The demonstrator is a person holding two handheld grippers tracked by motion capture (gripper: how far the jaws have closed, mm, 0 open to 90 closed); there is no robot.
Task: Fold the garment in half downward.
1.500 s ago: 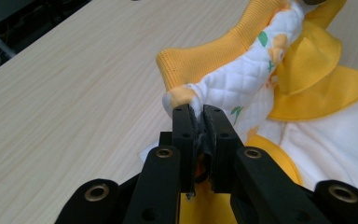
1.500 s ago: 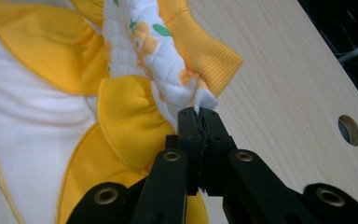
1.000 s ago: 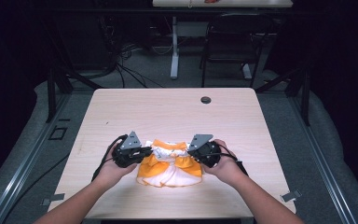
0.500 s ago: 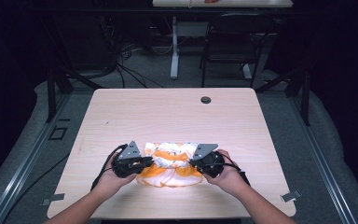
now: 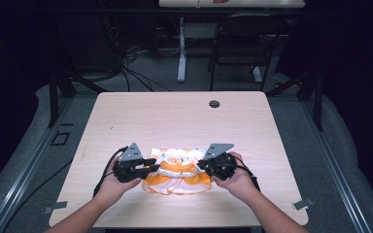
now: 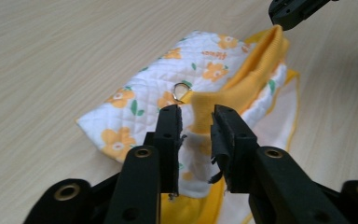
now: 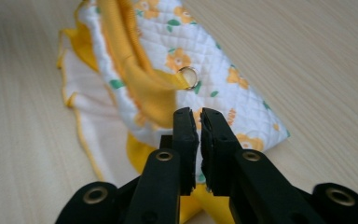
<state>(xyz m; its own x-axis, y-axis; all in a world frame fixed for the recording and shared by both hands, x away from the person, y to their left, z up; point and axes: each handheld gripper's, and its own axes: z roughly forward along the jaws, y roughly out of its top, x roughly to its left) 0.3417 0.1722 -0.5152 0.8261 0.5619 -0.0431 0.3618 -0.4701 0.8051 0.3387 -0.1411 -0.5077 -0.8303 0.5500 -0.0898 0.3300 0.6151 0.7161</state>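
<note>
I hold a small quilted garment (image 5: 177,170) near the front edge of the counter (image 5: 175,116), about midway between its side edges. It is white with orange flowers and green leaves, trimmed in orange ribbing, with a pale orange-edged ruffle spread toward me and a metal snap ring (image 6: 182,88) at each end of the band. My left tool (image 5: 145,168) is loosened, its jaws apart around the orange band. My right tool (image 5: 205,165) is clenched on the garment's other end.
</note>
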